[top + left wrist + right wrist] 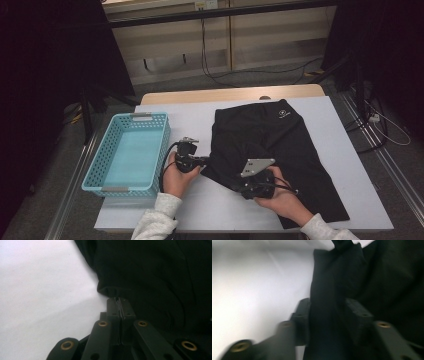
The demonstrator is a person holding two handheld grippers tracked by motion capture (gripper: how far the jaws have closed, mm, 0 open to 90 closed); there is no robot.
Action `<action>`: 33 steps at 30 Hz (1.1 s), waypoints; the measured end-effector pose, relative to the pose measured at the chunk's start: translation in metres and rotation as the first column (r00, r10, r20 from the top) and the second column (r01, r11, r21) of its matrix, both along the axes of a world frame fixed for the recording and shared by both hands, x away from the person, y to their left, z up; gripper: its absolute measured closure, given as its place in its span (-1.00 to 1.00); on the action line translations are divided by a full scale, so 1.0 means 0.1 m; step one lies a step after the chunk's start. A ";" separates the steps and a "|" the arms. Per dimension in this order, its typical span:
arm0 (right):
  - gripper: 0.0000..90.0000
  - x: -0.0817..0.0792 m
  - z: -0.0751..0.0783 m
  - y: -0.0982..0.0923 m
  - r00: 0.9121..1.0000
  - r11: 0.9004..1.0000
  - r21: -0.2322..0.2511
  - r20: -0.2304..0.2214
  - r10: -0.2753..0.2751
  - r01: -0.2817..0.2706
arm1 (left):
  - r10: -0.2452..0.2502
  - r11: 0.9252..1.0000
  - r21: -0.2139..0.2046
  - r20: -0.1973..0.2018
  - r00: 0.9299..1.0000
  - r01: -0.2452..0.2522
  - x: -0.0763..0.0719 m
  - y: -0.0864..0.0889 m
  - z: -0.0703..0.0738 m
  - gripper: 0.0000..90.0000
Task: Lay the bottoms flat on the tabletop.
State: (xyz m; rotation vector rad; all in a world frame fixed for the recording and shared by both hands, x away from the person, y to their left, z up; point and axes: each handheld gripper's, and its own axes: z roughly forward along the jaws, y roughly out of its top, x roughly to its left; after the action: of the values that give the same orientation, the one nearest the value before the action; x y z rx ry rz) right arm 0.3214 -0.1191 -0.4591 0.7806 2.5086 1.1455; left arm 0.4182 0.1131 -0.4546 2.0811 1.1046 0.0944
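Nearest, two hands in pale sleeves, each with a black two-jaw tool. Left tool (202,161) pinched tight on the lower left edge of the black fabric garment (280,150); in the left gripper view, jaws pressed flat together with a thin lip of cloth caught at their tips (120,305). Right tool (243,190) (grey three-cornered plate on top) low on the garment's near left portion; in the right gripper view, jaws standing apart (329,315) with a thick fold of the dark cloth running between them, not clamped, picture blurred. Garment spread over the right half of the white tabletop (200,120), small white logo (282,113) near its far edge. To the left, a turquoise perforated plastic basket (107,155) with grey handles, just beside the left hand.
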 end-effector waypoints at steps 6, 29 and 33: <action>-0.01 0.12 -0.11 0.20 1.000 1.000 0.000 -0.016 -0.012 0.012 | -0.006 1.000 0.019 0.008 1.000 0.006 0.03 0.00 -0.04 0.94; 0.97 -0.01 -0.06 0.08 0.994 0.999 0.024 -0.102 0.043 -0.041 | -0.022 1.000 -0.003 0.053 0.998 0.022 0.03 0.01 -0.01 0.00; 0.97 -0.06 -0.06 0.05 0.991 0.998 0.035 -0.119 0.054 -0.050 | -0.033 0.999 0.008 0.052 0.998 0.033 0.03 -0.02 -0.04 0.02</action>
State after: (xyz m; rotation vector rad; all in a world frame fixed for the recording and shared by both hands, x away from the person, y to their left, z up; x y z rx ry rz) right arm 0.3157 -0.1142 -0.4651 0.8196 2.6291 1.1917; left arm 0.4214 0.1111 -0.4588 2.0910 1.0395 0.1359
